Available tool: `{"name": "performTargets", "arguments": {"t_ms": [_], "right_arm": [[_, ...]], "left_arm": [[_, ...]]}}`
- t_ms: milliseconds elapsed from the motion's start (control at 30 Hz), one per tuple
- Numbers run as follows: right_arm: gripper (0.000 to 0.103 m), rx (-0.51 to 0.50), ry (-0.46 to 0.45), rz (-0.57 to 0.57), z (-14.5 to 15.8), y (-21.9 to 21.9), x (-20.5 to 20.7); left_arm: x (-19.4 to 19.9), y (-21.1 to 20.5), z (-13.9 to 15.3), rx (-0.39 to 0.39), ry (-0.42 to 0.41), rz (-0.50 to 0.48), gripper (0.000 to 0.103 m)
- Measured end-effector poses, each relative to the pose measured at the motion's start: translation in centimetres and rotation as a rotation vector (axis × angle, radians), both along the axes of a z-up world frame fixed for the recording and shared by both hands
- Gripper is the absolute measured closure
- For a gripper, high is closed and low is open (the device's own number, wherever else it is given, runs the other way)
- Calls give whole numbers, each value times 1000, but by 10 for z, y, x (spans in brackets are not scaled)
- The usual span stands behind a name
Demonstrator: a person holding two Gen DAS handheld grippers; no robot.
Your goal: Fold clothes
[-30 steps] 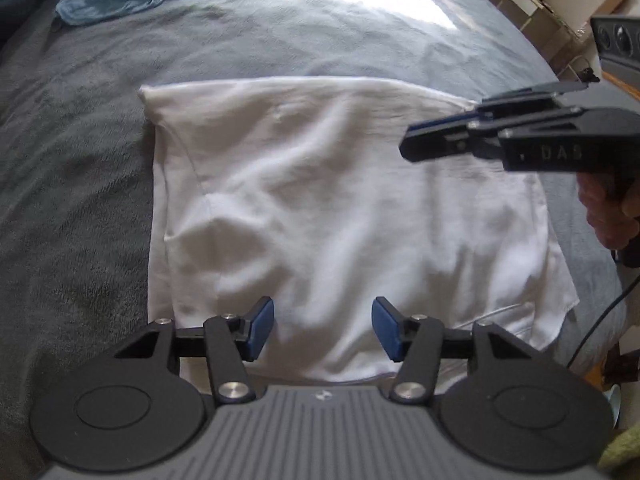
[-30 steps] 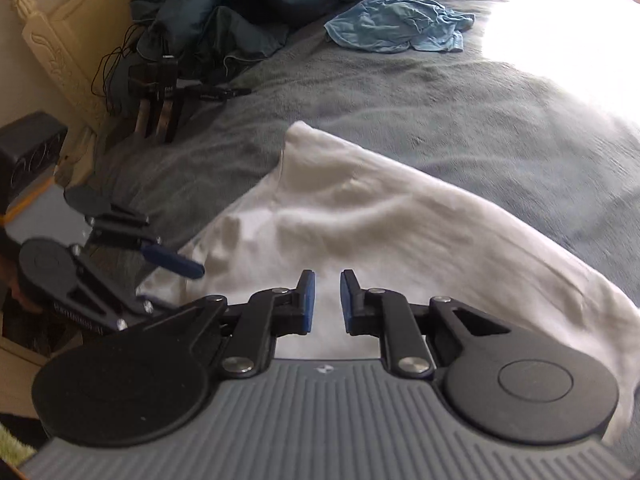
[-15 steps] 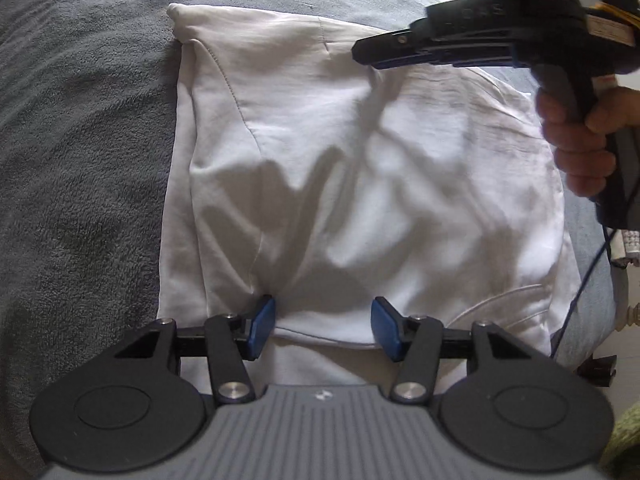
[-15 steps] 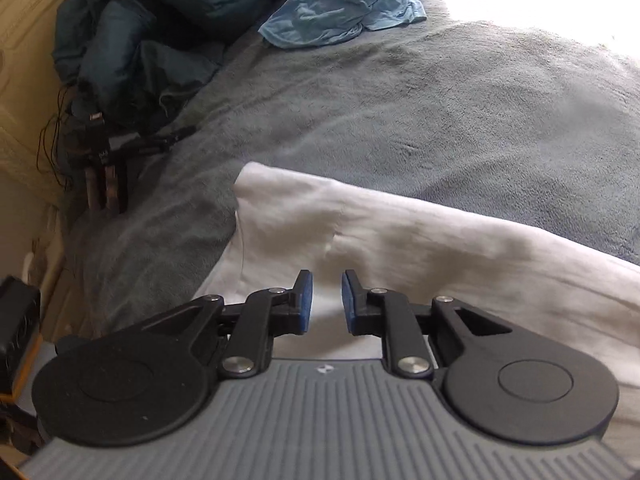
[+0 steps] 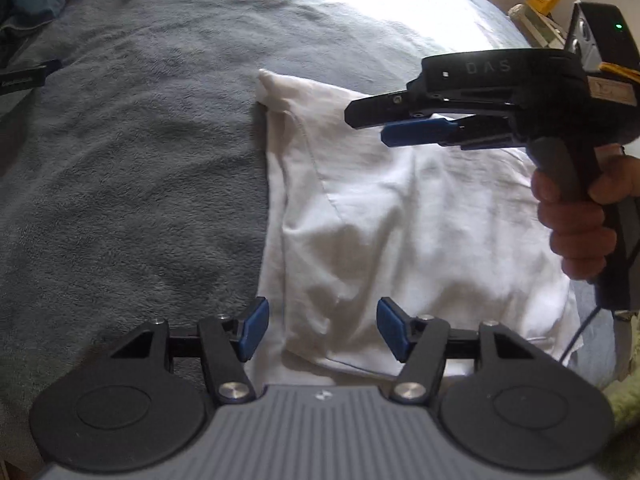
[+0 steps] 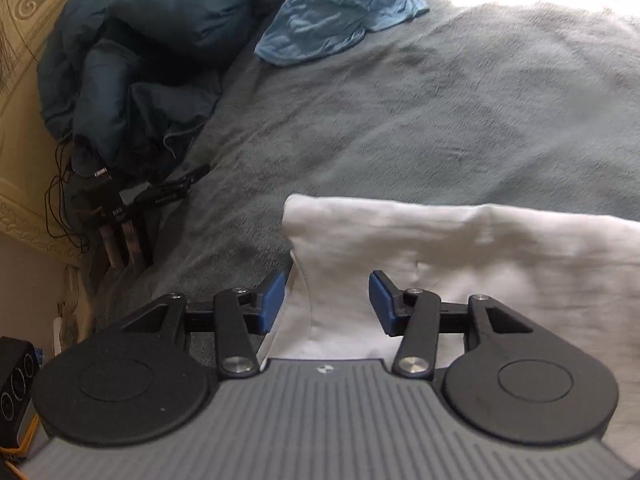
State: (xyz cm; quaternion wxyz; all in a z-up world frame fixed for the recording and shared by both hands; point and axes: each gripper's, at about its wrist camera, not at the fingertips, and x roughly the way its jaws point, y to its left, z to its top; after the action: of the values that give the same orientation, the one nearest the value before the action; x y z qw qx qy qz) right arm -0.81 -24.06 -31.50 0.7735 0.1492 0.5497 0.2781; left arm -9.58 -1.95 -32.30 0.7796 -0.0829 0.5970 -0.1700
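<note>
A white garment [image 5: 400, 232] lies folded flat on the grey blanket [image 5: 140, 160]; it also shows in the right wrist view [image 6: 480, 248]. My left gripper [image 5: 322, 328] is open and empty, hovering over the garment's near left edge. My right gripper [image 6: 326, 304] is open and empty above the garment's far left corner. In the left wrist view the right gripper [image 5: 370, 126] is held by a hand above the garment's far part.
A light blue garment [image 6: 340, 16] lies crumpled at the far end of the bed. A dark teal duvet [image 6: 152, 40] is heaped at the left. Cables and a black device [image 6: 116, 216] lie by the bed's left edge.
My right gripper has opened; it was nearly shut before. Both grippers have shifted toward the garment's left edge. The left gripper has stayed open.
</note>
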Motion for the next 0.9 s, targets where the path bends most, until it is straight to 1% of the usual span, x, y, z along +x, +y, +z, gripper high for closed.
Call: {"name": "performTargets", "arguments": {"t_ms": [133,233,400,433,467,533,567,600,633,667,767,900], "right_arm": [[47,-2,73,-3,-14,18,5],[45,-29,114,12,-22,26,5],[43,-53,135,4,-27,34,6],[42,-57,139,0,-28,35,6],[41,-61,144,-4,-29,36,6],[40,-71,152,-6,-30,41,7],[39,-80,153,-4,-31,43,8],[37,-86,150,0,-30,45,8],[36,-93,146,4,-30,48,8],[35,-106,138,12,-30,51,7],[33,-154,107,45,-29,64,5],[31,-255,56,124,-28,84,0]], "left_arm": [[6,10,-9,-31,34,43,42],[8,15,-11,-51,47,62,42],[9,19,-12,-75,63,87,42],[9,18,-13,-77,65,77,42],[9,15,-14,-78,66,64,44],[6,11,-13,-87,41,51,49],[5,10,-13,-92,36,52,59],[4,9,-12,-98,36,55,72],[4,9,-12,-104,36,57,79],[3,9,-12,-111,37,60,90],[0,4,-1,-110,-5,29,97],[-1,-4,13,-147,-49,-29,99]]}}
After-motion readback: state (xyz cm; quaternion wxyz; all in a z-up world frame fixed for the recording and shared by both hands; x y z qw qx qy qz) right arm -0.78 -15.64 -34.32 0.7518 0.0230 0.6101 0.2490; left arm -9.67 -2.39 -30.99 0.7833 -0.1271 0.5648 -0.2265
